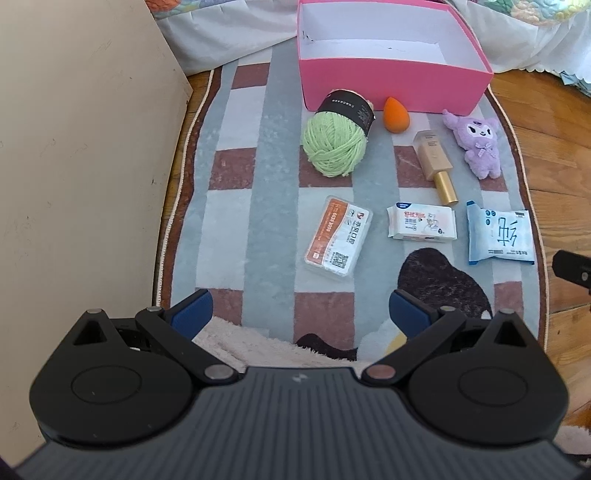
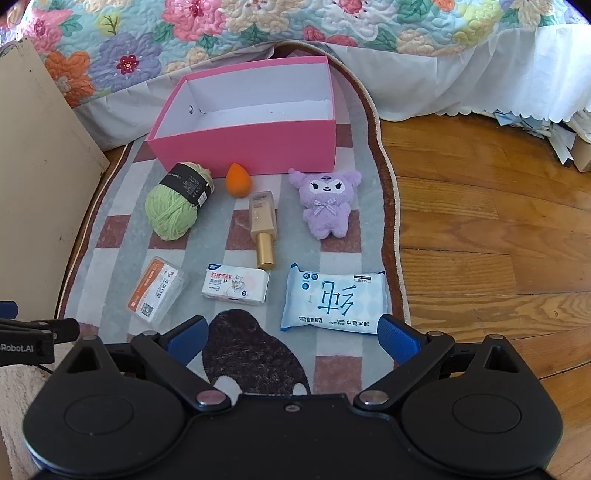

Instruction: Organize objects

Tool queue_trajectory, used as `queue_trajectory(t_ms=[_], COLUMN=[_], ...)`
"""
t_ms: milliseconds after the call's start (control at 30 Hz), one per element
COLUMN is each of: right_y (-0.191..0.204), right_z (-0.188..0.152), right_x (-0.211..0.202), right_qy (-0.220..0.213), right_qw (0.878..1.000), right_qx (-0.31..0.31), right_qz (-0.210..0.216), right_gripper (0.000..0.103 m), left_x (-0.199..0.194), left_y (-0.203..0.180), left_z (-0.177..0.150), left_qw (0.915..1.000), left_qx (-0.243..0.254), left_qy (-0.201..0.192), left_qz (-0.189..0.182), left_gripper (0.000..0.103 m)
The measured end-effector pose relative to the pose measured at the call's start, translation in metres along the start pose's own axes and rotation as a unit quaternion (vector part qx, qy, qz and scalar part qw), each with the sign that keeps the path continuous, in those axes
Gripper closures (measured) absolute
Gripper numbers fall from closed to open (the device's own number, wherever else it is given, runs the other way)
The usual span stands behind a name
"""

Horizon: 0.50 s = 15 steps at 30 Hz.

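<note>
Wooden floor (image 2: 480, 229) runs along the right of the right wrist view, with a flowered quilt (image 2: 229, 33) across the top and a checked rug (image 2: 122, 206) carrying everything to be sorted. At the upper middle of the rug stands a pink box (image 2: 251, 147), open and empty, likely the place for the things. In front of it, from left to right, lie a green yarn ball (image 2: 173, 210), an orange makeup sponge (image 2: 237, 181), a foundation bottle (image 2: 263, 229) on its side with its gold cap toward the camera, and a purple plush toy (image 2: 325, 203). Lower in the frame sit a floss pick box (image 2: 157, 290), a small tissue pack (image 2: 236, 284) and a blue wipes pack (image 2: 334, 299).

The yarn and plush look light and soft, easy to pinch across the middle. The wipes pack is floppy and slick, so best taken across its short width. The bottle is rigid, smooth and probably breakable; grip its squarish body, not the cap.

The left hand-held gripper (image 1: 301, 312) and the right hand-held gripper (image 2: 293, 338) both have their jaws spread wide, holding nothing.
</note>
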State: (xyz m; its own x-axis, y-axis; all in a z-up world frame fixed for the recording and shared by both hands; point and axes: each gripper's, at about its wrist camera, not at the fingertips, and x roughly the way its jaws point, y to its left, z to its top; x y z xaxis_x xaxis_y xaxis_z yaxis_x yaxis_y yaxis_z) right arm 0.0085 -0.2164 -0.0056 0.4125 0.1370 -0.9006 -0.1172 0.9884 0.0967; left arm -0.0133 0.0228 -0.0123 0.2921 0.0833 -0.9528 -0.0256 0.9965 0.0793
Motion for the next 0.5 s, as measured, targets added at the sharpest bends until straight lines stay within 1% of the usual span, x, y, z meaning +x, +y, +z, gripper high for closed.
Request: queue_trajectory(t_ms=[267, 400, 500], right_y=[0.001, 0.006, 0.006], right_z=[-0.001, -0.002, -0.002], right_x=[-0.007, -0.015, -0.016], right_qy=[0.002, -0.003, -0.004], right_qw=[1.0, 1.0, 1.0], right_qx=[-0.007, -0.023, -0.026], right_qz=[-0.011, -0.011, -0.011], right_gripper=[0.003, 0.003, 0.003], left_x=[-0.006, 0.003, 0.005], left_y=[-0.003, -0.004, -0.005], left_z=[-0.001, -0.003, -0.005], left_qw=[0.9999, 1.0, 0.9999], left_qx=[0.005, 0.006, 0.005], left_qy=[-0.007, 0.006, 0.012], left_qz=[-0.007, -0.001, -0.01], left_gripper=[0.0, 0.0, 0.0])
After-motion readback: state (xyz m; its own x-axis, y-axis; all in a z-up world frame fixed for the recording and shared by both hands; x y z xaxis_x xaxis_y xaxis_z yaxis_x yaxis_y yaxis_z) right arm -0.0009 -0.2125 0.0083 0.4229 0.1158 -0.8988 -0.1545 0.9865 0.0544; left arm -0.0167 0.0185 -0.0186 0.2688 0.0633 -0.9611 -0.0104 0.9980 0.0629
